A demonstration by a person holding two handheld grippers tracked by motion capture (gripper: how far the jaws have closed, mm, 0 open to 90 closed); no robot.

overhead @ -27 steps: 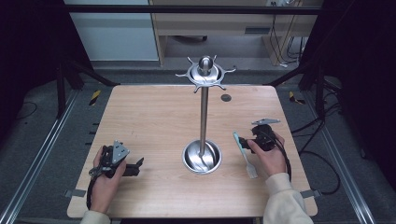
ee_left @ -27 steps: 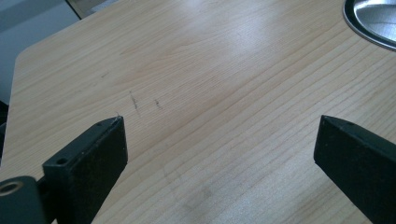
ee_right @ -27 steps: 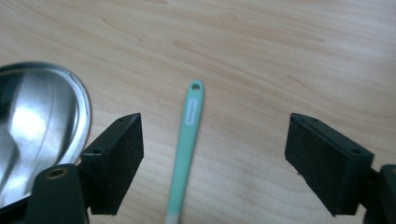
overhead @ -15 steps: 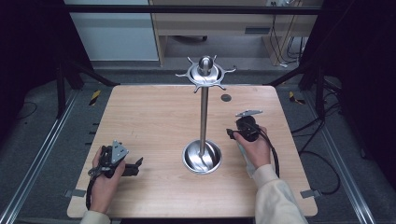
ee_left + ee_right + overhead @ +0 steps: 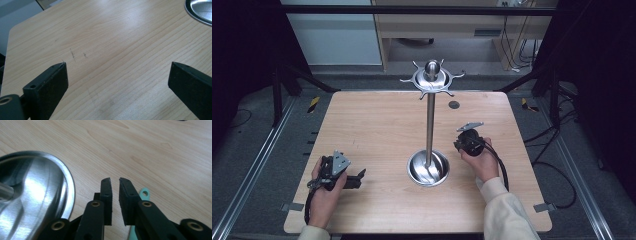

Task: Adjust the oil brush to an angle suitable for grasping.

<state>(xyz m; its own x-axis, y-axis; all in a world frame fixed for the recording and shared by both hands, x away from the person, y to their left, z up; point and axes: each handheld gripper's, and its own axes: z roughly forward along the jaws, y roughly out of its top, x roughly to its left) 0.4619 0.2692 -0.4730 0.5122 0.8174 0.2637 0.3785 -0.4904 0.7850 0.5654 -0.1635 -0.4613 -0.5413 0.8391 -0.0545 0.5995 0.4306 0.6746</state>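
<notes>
Starting at 8 o'clock from the stand's base (image 5: 412, 172), the left gripper (image 5: 356, 178) lies low on the wooden table (image 5: 372, 125) in the person's left hand (image 5: 324, 192). Its jaws point toward 3 o'clock. In the left gripper view, the left gripper (image 5: 117, 82) has its jaws spread wide with nothing but bare wood between them. Both jaws are cut off by the lower edge. The base (image 5: 200, 11) shows there as a sliver of rim at 1 o'clock, cropped by the corner.

At the table's middle, the metal stand (image 5: 430, 125) rises upright from its round dish-like base to a ball top ringed with short hooks.

At 2 o'clock from the base, just beside its rim, the right hand (image 5: 482, 161) holds the right gripper (image 5: 461, 144). From above the hand and gripper body cover the jaws, so their spread is hard to read. In the right gripper view, the right gripper (image 5: 115, 181) has its jaws drawn almost together, with a slim gap between the pads. A mint-green piece (image 5: 144, 193) with a small hole peeks out at 4 o'clock from the jaw tips. It is mostly hidden under the gripper, and I cannot tell what it is or whether the jaws pinch it. The base (image 5: 37, 190) lies at 9 o'clock, partly cropped.
</notes>
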